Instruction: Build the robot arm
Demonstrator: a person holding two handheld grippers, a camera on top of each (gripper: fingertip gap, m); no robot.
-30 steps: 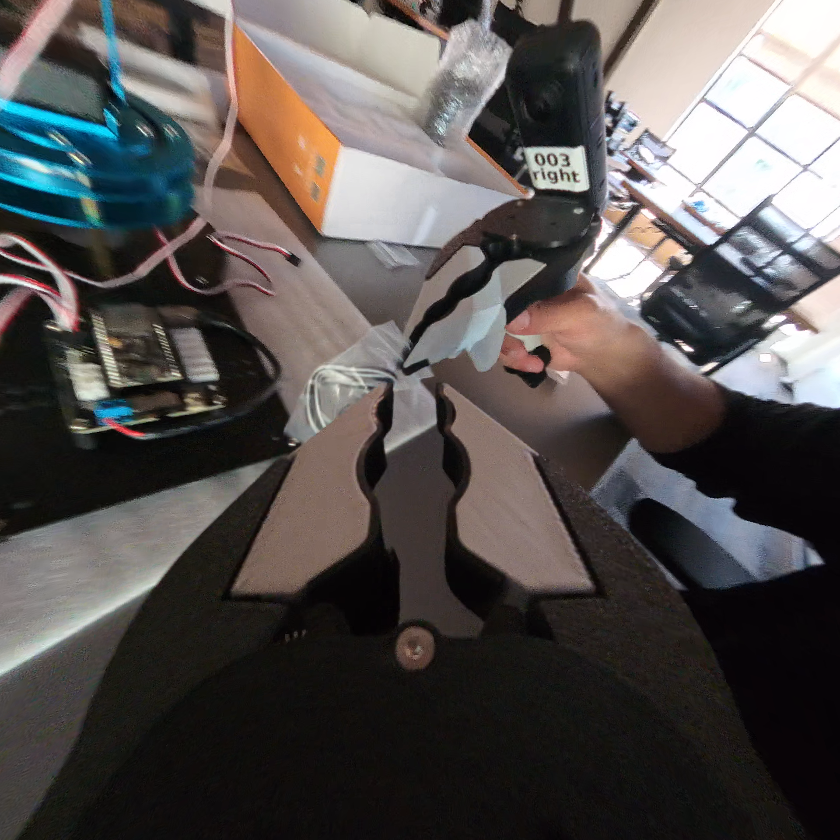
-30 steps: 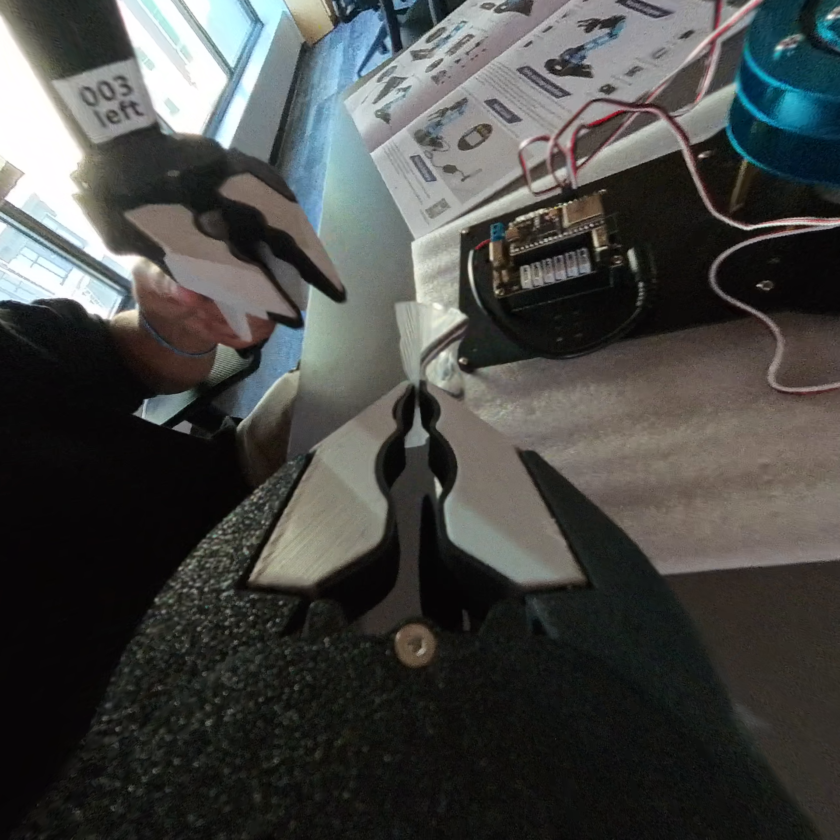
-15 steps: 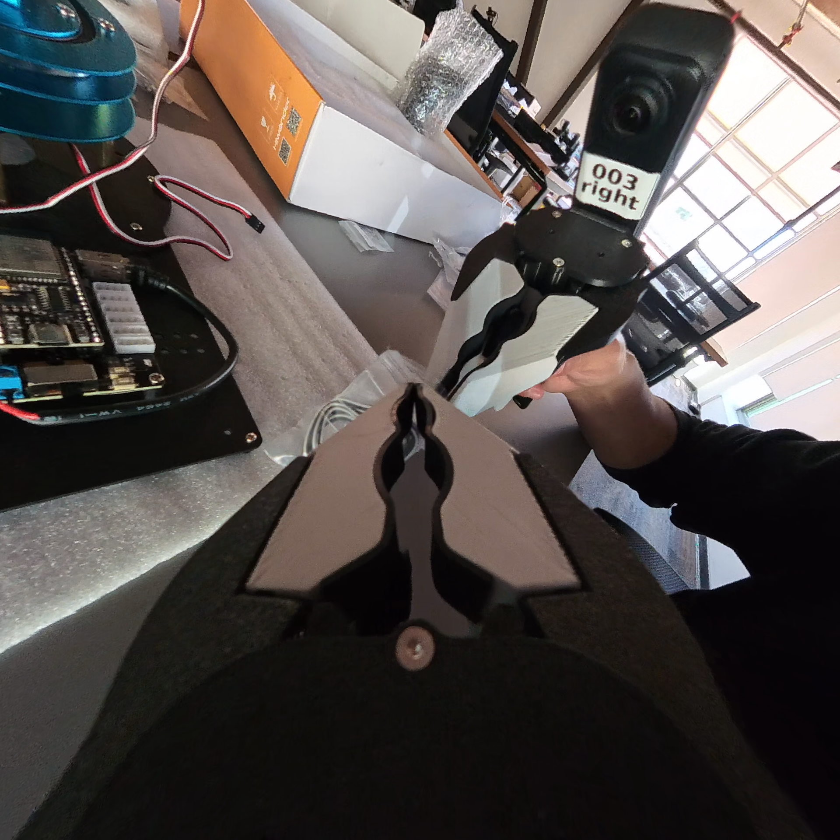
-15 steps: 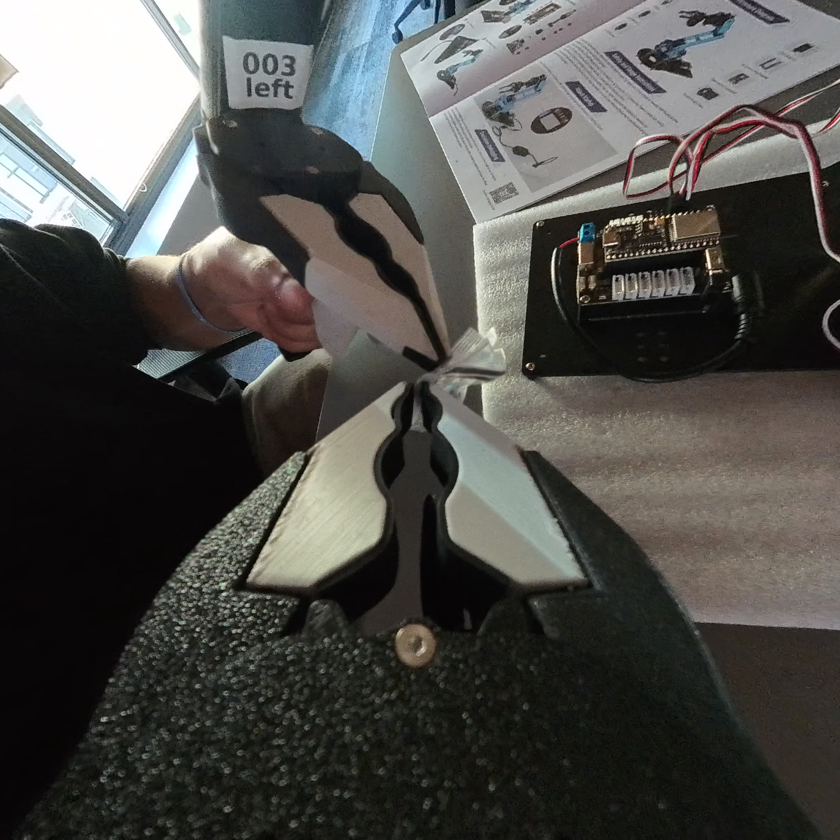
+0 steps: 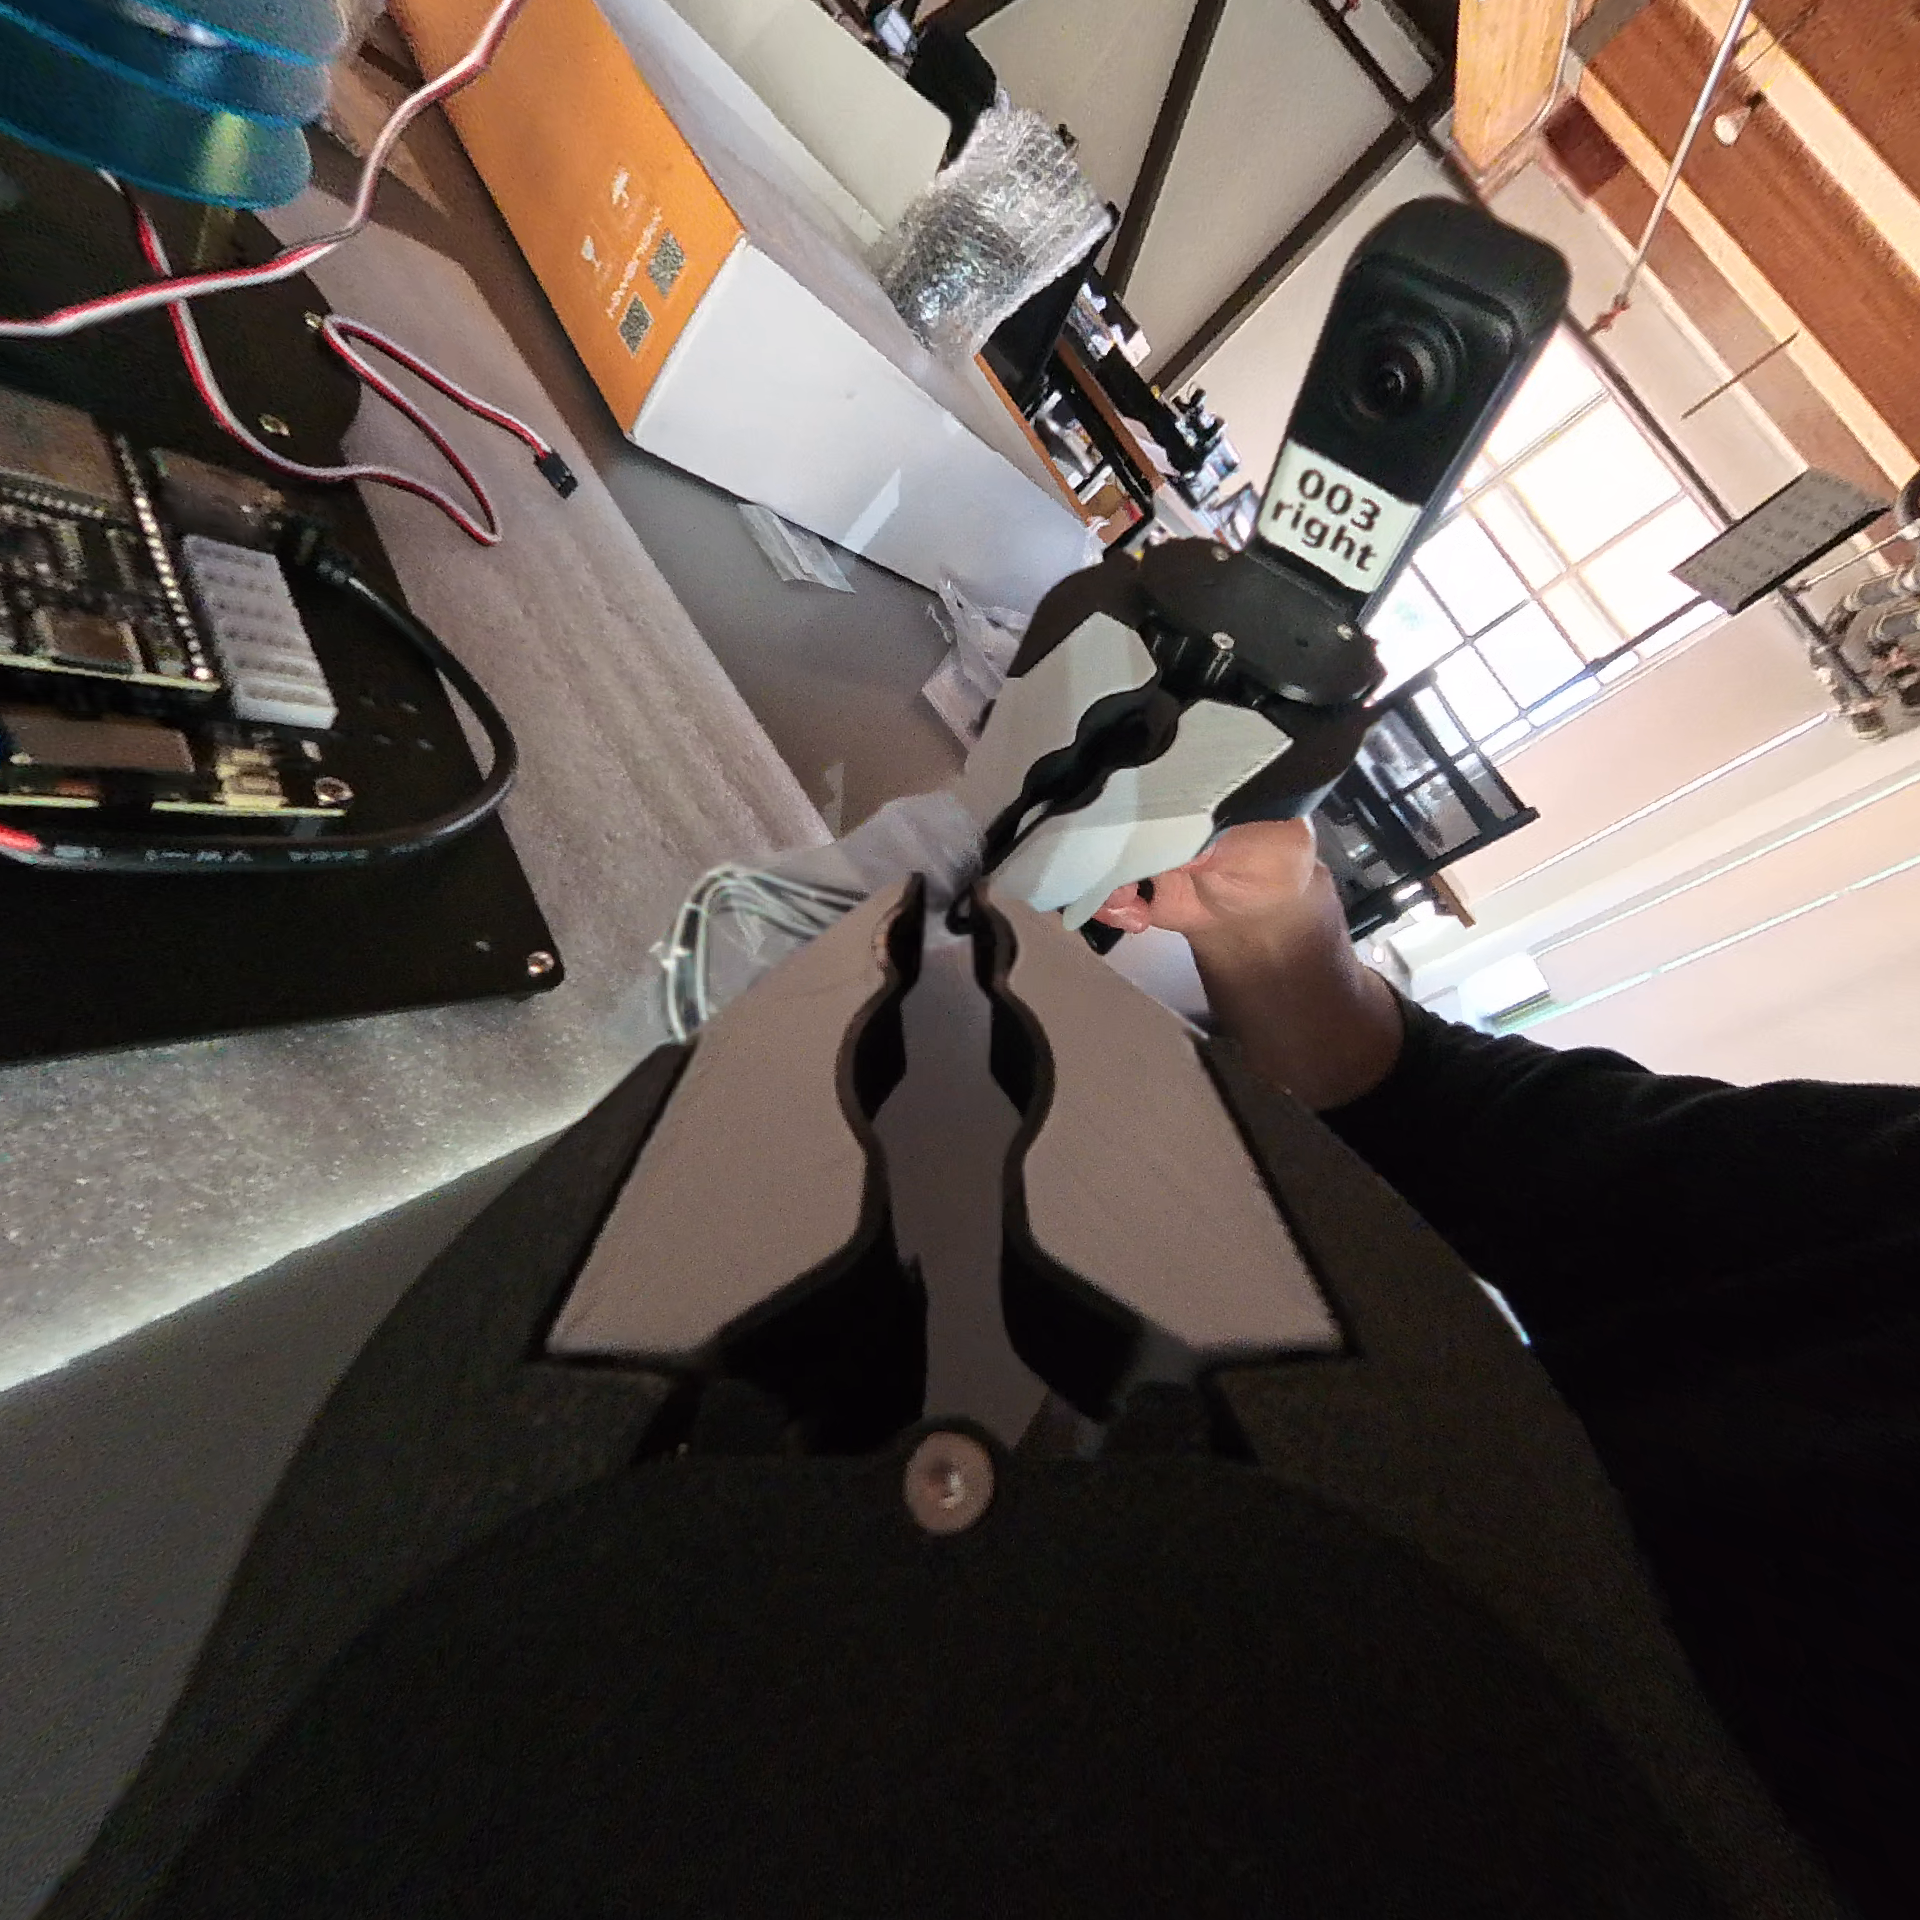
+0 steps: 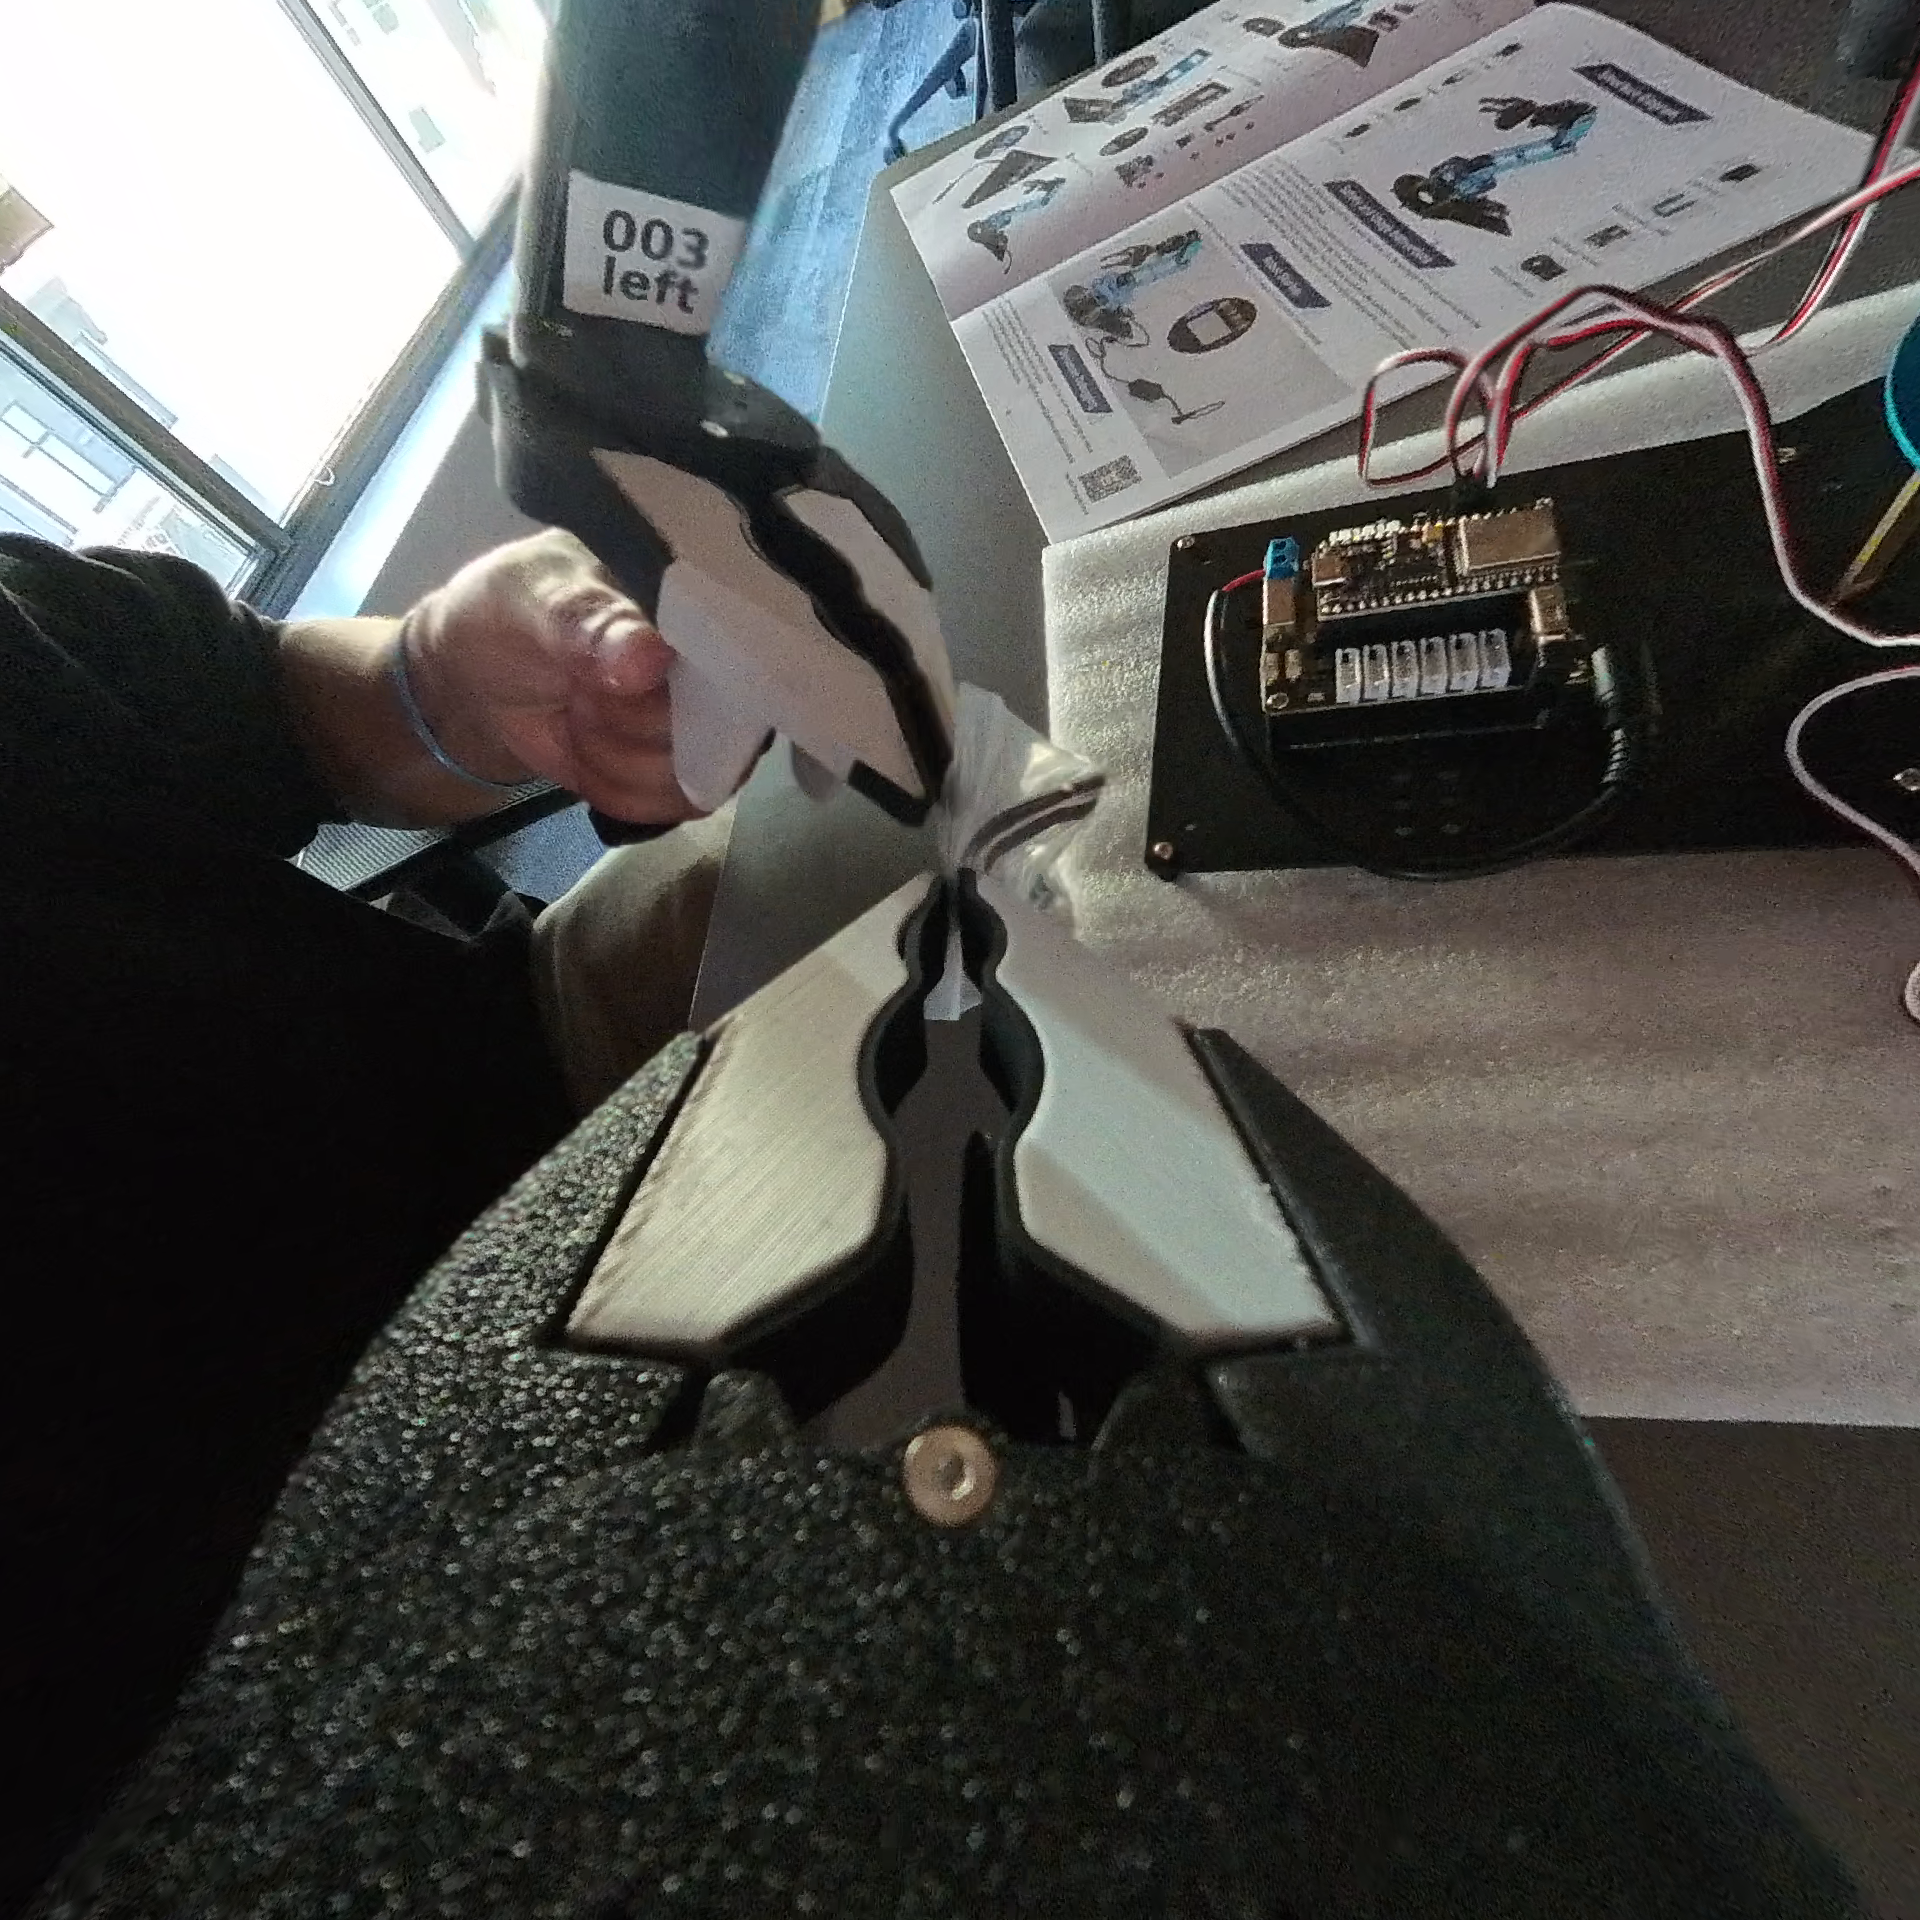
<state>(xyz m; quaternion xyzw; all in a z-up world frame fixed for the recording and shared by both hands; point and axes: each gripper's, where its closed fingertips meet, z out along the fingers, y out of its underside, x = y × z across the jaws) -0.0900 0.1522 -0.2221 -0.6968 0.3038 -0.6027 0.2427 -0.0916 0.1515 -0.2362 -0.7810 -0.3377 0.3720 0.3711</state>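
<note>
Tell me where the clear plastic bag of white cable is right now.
The clear plastic bag hangs pinched between the left gripper and right gripper, at the near corner of the white foam sheet, just beside the black base plate.

Left tongs (image 5: 951, 904) parted slightly since 0.5 s ago; clear bag (image 6: 1003, 790) lifted off foam
</note>
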